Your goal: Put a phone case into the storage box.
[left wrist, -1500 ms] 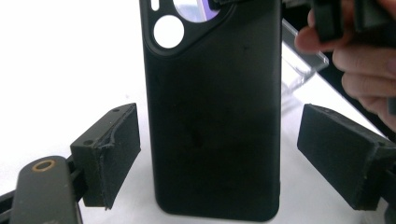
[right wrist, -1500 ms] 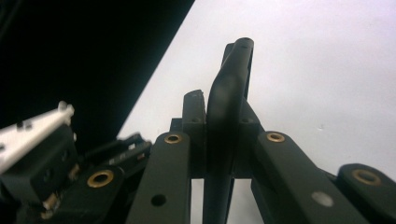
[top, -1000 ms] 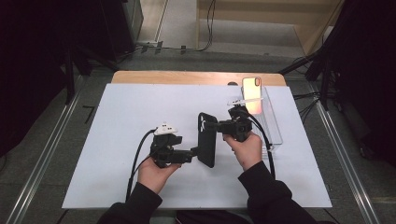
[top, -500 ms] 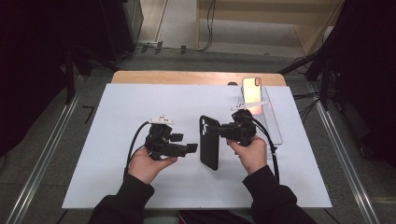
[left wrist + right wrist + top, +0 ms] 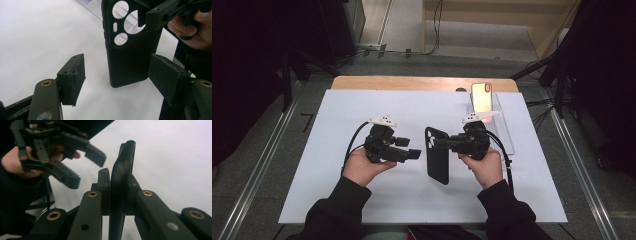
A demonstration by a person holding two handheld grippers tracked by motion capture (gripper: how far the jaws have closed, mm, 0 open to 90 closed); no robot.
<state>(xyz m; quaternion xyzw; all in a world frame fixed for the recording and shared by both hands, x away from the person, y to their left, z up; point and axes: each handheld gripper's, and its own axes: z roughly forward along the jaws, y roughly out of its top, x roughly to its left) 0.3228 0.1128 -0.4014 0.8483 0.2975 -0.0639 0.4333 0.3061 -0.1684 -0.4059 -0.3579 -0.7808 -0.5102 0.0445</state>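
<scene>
Phone case [image 5: 437,156], black and empty, stands clamped on edge in the right tongs [image 5: 447,142] above the white bench [image 5: 337,200]. Left tongs [image 5: 412,152] beside it have just been closing, nothing between them. Golden phone [image 5: 481,97] waits unfitted in its clear stand [image 5: 507,135].

Black phone case, held upright on the white worktop

The phone case [image 5: 437,156] is matte black and empty, with round camera cutouts near its far end; it stands on its long edge, its lower end touching the worktop [image 5: 337,195], pinched at the upper end by the right claw [image 5: 443,143].
</scene>
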